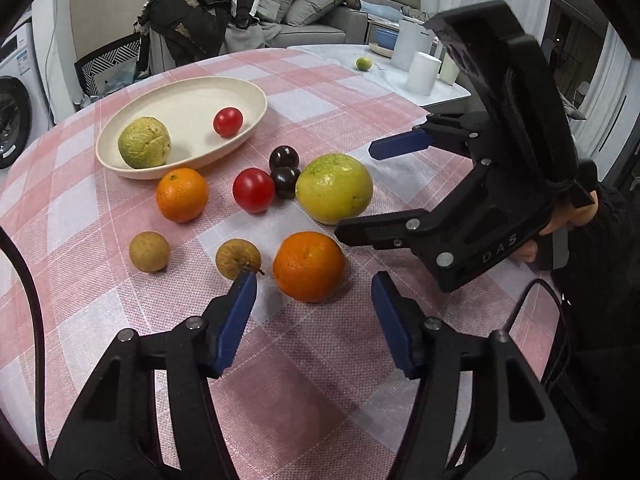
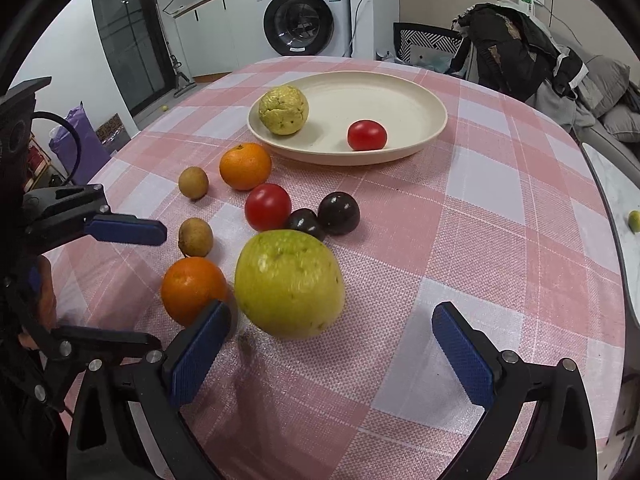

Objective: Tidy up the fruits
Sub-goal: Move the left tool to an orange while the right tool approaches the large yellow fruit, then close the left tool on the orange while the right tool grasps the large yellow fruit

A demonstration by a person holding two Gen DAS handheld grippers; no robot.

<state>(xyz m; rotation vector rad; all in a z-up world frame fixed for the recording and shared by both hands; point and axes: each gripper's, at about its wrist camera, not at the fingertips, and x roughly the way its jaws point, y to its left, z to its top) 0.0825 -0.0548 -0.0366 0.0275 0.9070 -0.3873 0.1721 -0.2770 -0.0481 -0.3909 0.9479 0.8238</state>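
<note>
The right gripper [image 2: 332,344] stands wide apart and empty low in its frame, just short of a large yellow-green fruit [image 2: 289,283], slightly blurred, perhaps a guava. The left gripper [image 1: 314,300], also spread wide and empty, faces the near orange [image 1: 309,266]. On the checked tablecloth [image 1: 304,364]: two oranges, two longans, two dark plums, one tomato [image 1: 253,189]. The oval plate [image 1: 224,90], upper left, holds one bumpy green fruit [image 1: 144,142] and one tomato.

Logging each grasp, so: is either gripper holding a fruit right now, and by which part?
Nothing is held. The left gripper is open near an orange, the right gripper open before the big green fruit; neither touches.
</note>
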